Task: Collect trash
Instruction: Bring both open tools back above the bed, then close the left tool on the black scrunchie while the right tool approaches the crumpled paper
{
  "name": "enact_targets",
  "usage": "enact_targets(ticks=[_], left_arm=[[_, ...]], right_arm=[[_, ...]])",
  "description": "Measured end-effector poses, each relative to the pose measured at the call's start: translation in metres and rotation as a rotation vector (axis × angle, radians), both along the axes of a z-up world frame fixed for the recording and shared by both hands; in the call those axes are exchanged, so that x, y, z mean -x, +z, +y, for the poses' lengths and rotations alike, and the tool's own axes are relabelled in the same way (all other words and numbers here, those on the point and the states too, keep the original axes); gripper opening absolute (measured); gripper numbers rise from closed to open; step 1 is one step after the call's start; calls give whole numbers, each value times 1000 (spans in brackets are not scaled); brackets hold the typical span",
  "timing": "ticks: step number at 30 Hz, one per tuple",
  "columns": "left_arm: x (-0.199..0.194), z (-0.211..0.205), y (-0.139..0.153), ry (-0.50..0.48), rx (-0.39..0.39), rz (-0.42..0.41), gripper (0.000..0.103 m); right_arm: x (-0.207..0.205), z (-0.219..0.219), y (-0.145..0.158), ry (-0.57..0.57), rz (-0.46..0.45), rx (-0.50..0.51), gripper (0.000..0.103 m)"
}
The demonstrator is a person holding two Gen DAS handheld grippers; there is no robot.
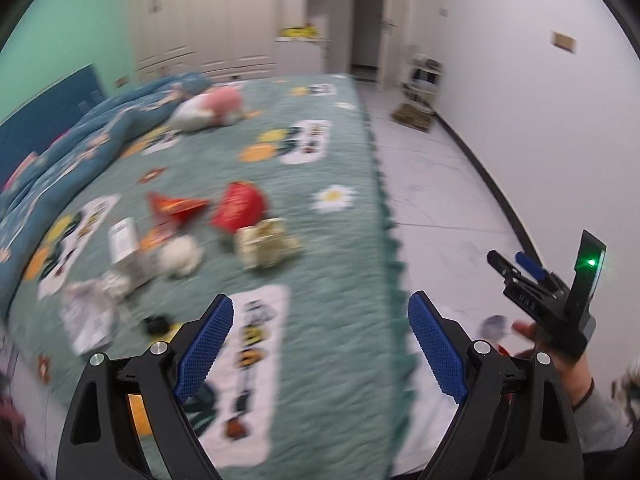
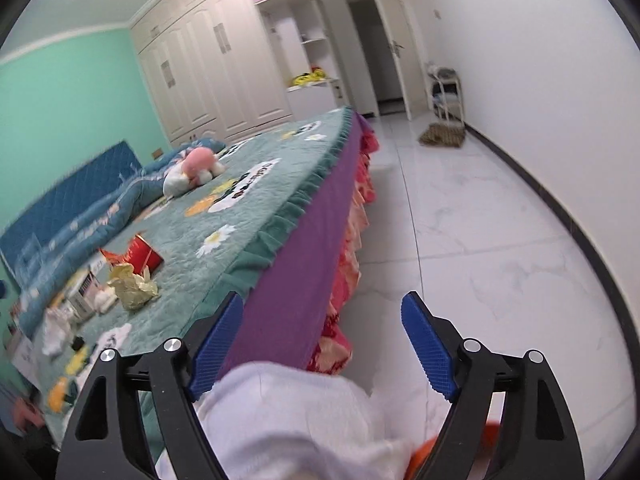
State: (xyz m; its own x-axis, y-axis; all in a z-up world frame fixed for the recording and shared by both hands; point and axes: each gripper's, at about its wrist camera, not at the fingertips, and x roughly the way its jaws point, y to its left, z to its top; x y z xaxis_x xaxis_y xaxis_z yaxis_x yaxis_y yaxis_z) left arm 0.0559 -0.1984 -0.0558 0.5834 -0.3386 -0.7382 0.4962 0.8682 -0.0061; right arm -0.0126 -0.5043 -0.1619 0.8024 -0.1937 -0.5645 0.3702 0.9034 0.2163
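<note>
The trash is lying in a pile on the bed [image 1: 328, 184], and it is being seen ahead and to the left of both grippers. The left gripper [image 1: 320, 344] is being held with its jaws wide apart and nothing in them, and it looks to be the nearer one. The yellow crumpled paper [image 1: 266, 242] is sitting closest to the bed's edge, just in front of the red wrapper [image 1: 238, 208]. The right gripper [image 2: 322, 344] is also being held with its jaws apart, above something white [image 2: 300, 412] that is not being squeezed.
</note>
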Motion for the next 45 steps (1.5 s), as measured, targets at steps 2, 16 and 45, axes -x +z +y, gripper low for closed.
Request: enact_targets(ticks=[2,16,45], left_arm=[[-3,25,4,58,4,-5,88],[-19,136,8,254,102,-19,88],[-63,224,-21,375,138,35,88]], right_arm=[[-19,5,-7,60,33,9,81],[31,40,-21,144,233,4,81],[-125,256,108,633,32,87,81]])
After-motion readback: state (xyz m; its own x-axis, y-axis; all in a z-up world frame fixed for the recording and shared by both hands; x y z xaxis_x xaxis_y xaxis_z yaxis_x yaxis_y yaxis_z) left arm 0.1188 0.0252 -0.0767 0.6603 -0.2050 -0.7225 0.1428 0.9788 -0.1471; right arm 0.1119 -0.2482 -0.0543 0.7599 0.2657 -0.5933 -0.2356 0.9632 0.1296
